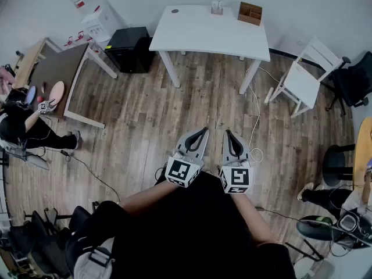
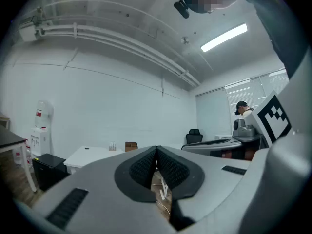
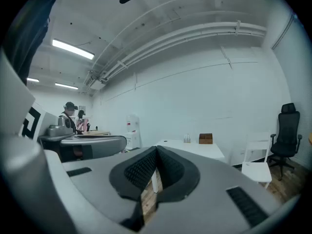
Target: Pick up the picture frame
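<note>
White table (image 1: 209,34); water dispenser (image 1: 97,22) red labels unreadable.

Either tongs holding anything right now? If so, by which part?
Nothing is held. The left tongs and right tongs are both shut on nothing, out over the wood floor, short of the white desk.

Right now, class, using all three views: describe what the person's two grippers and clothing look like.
The left gripper and right gripper are smooth grey, tapering to a point, and lined with black ribbed pads. Each carries a white cube printed with black square markers. The person wears a black top.
</note>
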Tool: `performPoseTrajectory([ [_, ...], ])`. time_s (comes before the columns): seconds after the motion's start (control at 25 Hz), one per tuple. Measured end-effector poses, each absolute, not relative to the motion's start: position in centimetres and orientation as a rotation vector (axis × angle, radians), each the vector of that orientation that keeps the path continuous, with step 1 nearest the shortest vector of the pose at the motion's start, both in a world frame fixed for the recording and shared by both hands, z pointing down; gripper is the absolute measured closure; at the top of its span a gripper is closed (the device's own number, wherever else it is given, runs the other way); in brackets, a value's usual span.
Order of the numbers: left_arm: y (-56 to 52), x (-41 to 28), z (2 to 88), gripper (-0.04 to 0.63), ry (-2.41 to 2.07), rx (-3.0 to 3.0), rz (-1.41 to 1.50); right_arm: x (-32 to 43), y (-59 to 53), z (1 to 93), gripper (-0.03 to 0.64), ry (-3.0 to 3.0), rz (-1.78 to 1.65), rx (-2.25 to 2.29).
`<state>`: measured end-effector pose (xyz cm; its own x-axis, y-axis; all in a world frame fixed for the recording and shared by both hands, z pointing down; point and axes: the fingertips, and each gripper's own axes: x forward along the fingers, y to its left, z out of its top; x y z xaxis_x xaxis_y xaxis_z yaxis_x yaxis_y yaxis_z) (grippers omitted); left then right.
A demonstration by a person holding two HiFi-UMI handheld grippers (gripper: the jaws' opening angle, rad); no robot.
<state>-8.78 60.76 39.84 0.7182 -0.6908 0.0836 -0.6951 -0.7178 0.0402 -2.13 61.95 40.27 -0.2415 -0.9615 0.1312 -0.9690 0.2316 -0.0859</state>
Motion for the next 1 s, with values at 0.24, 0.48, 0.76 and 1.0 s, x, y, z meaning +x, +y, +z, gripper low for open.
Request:
performPoseTrajectory([
  [0.24,60.4,-7.6,40.2,0.581,-1.124,2.849,0.116,-1.3,61.6,40.7,0.584,-2.420,0.217,1.890],
  [0.48,58.5,-7.1,41.7,0.581,-1.077,2.780,0.094,-1.1,61.4,42.5,0.581,-2.462,0.306,1.890],
  [0.76,53.2,-4.4,43.0,0.581,-1.001,2.792,0.091,2.6,56.7,44.2,0.581,-2.368,0.378,1.988],
  [1.0,45.5,-4.4,44.4,0.581,-1.000,2.772,0.121,2.5,48.6,45.9,0.581,-2.344,0.415,1.952],
])
